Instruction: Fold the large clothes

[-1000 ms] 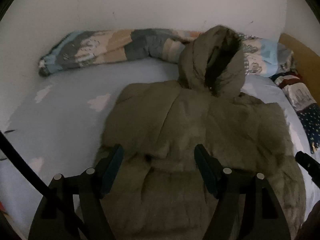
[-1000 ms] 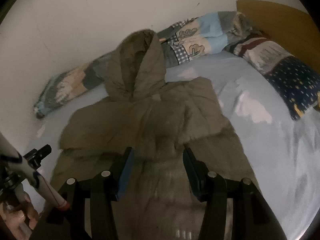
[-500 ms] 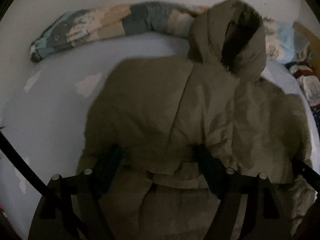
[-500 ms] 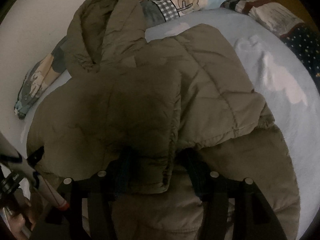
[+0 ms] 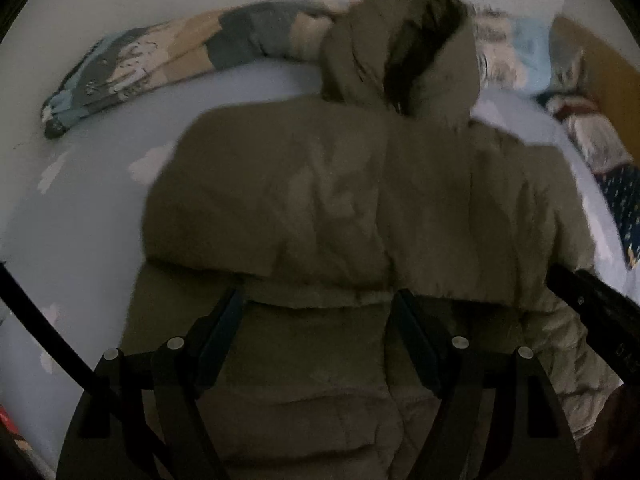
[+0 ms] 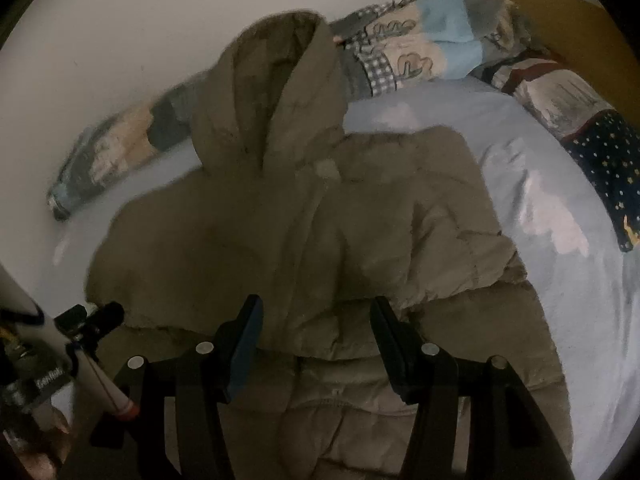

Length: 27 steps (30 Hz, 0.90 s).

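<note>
On the pale blue bed sheet the olive hooded jacket lies spread, hood toward the wall and rolled patchwork blanket, its upper part doubled over the lower, while the left gripper and right gripper hover above that folded edge, both spread wide and gripping nothing.

Olive hooded puffer jacket, flat on bed, sleeves folded across body, hood toward wall
</note>
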Tool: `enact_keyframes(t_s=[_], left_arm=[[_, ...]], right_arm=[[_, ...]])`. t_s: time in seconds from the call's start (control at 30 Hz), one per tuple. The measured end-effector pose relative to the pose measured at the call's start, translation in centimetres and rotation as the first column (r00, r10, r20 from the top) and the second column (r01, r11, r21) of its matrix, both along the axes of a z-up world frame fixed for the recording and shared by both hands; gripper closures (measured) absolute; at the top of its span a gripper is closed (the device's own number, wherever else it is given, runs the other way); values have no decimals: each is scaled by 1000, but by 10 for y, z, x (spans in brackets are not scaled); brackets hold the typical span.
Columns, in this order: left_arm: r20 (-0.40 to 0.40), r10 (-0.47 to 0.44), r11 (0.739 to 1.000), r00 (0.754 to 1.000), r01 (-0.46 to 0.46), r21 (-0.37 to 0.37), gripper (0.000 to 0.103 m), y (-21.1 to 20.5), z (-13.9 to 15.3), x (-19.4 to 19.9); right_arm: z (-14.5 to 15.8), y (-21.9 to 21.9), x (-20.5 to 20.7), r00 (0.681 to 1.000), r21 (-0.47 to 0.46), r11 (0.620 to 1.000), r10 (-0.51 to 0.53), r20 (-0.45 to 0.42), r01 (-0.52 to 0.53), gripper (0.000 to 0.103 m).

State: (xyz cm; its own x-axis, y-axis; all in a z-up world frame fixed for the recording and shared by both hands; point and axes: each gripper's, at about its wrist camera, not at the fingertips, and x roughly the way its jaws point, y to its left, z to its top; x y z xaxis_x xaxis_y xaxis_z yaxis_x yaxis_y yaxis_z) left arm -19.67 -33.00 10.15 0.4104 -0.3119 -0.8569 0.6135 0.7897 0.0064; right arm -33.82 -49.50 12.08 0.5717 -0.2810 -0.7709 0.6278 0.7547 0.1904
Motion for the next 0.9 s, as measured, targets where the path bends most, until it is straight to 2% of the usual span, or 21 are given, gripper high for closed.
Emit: enact_keyframes(t_s=[0.13,0.2,0.33,0.43,0.53,0.67,0.9], left_arm=[[-14,2,996,1000,-1,93,27,-12,-22,5],[-30,3,995,1000,0,104,27,-13,-25,6],[9,-1,1000,1000,1,20,27,-5,2,0],[35,15,998,999,-13,-59,27,5,25,-4],[39,36,994,999,-32,-102,27,13,41,-5],[42,55,991,998,-50,-127,27,22,51,-6],[30,87,989,996,-83,-125,27,35,50,12]], right_arm=[[-20,-7,10,999,43,999,0,-43,1,43],[-27,-9,13,998,50,999,-3,-63,7,43],[-27,-11,16,997,53,999,-4,-82,9,43],[-16,-11,8,1000,84,996,-15,-23,17,43],[-4,-12,0,999,77,997,-31,15,30,43],[2,-17,-12,998,86,995,-57,34,54,43],[9,-21,-27,996,95,993,-79,45,74,43]])
